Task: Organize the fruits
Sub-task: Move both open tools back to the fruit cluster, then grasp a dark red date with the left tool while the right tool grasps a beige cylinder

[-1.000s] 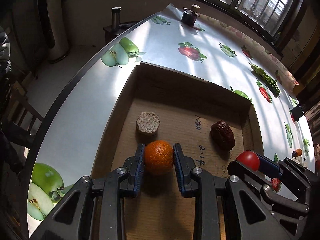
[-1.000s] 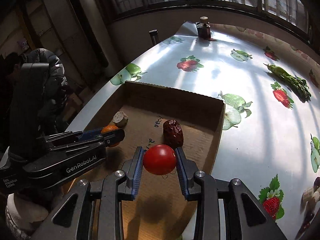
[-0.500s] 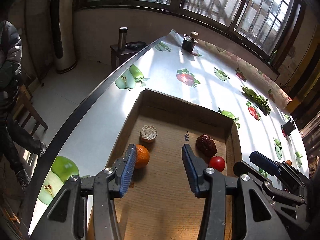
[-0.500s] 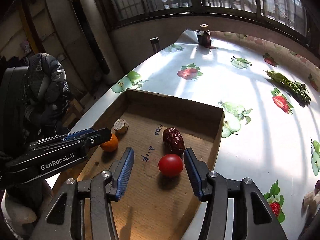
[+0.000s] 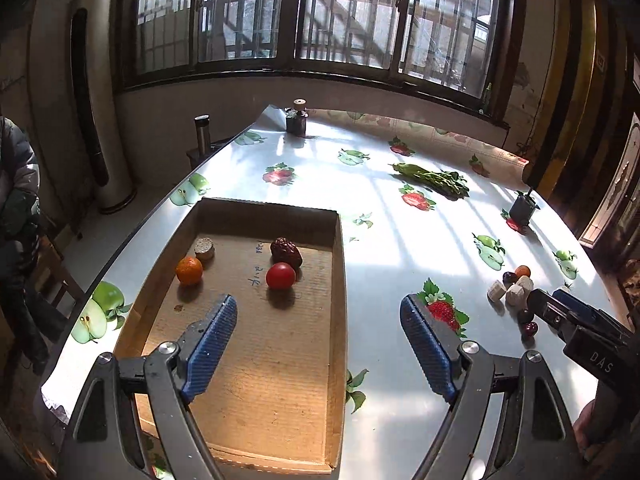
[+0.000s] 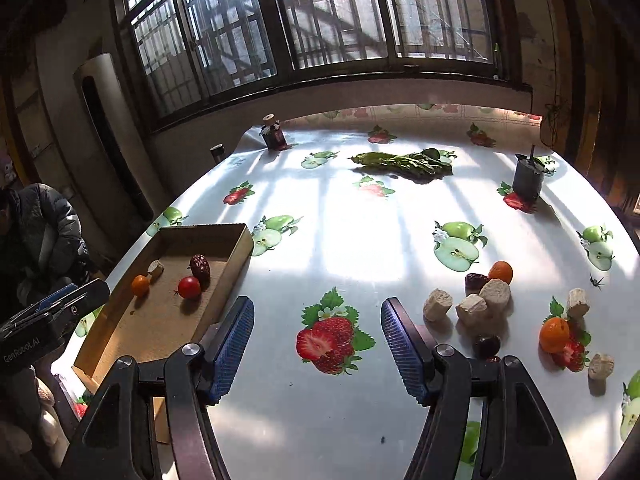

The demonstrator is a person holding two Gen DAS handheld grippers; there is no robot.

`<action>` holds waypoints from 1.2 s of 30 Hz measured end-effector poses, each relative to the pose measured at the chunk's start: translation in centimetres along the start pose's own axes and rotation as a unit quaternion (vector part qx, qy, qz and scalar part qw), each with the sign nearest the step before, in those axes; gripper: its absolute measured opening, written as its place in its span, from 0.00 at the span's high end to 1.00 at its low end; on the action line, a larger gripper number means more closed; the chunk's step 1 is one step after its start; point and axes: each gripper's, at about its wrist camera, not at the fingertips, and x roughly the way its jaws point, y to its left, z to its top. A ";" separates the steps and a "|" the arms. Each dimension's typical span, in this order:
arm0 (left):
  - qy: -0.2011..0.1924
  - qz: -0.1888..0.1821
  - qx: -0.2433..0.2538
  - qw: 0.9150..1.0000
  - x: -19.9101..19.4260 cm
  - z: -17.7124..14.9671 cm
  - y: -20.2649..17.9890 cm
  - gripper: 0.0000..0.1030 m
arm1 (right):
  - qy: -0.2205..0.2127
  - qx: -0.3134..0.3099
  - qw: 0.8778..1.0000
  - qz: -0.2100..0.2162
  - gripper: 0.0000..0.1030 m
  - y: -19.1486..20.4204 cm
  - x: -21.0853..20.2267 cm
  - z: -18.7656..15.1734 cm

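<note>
A shallow cardboard tray point(image 5: 338, 320) point(image 6: 240, 248) lies on the table's left side. In it rest an orange point(image 5: 189, 270) point(image 6: 140, 285), a red tomato point(image 5: 281, 275) point(image 6: 189, 287), a dark red date point(image 5: 285, 251) point(image 6: 199, 266) and a beige round piece point(image 5: 204, 247) point(image 6: 155, 268). My left gripper point(image 5: 318, 338) is open and empty above the tray's right edge. My right gripper point(image 6: 317, 342) is open and empty above the bare table, right of the tray. Loose fruit lies at the right: oranges point(image 6: 501, 271) point(image 6: 554, 334), dates point(image 6: 475, 282) and beige pieces point(image 6: 437, 304).
The table carries a fruit-print cloth point(image 6: 360, 248). A bunch of green leaves point(image 6: 404, 162) lies at the back. Small dark pots point(image 6: 528, 178) point(image 6: 273, 136) stand at the far right and far left. A person in a dark jacket point(image 6: 36, 232) stands at the left.
Both grippers opened and let go of the orange and the tomato in the tray. Both then pulled back and up, the right one swinging right over the table.
</note>
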 end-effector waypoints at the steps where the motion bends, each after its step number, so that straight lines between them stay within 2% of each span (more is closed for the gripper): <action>1: 0.006 -0.005 0.008 1.000 0.0 -0.2 -0.8 0.19 | -0.005 0.009 1.000 -0.006 0.32 -1.2 -0.8 -0.4; 6: 0.016 -0.029 0.010 0.999 -0.1 -0.6 -3.0 0.19 | -0.030 0.063 0.996 -0.058 0.32 -8.9 -5.3 -2.2; 11: 0.040 -0.055 0.026 0.997 1.1 -1.1 -5.6 0.19 | -0.037 0.129 0.983 -0.121 0.32 -17.8 -8.8 -3.3; 16: 0.063 -0.085 0.044 0.993 2.4 -1.9 -8.7 0.19 | -0.036 0.159 0.974 -0.160 0.32 -22.7 -9.8 -3.1; 23: 0.092 -0.117 0.086 0.985 4.7 -3.4 -13.7 0.19 | 0.029 0.147 0.975 -0.167 0.32 -24.6 -5.0 -3.4; 25: 0.101 -0.130 0.101 0.981 5.5 -3.8 -15.5 0.19 | 0.045 0.145 0.976 -0.157 0.44 -24.6 -3.4 -4.0; 30: 0.101 -0.142 0.152 0.973 7.3 -4.6 -20.1 0.19 | 0.059 0.137 0.977 -0.152 0.45 -24.2 -1.3 -4.4; 36: 0.112 -0.159 0.186 0.963 10.3 -5.1 -24.1 0.20 | 0.063 0.124 0.978 -0.153 0.45 -23.8 -0.4 -4.9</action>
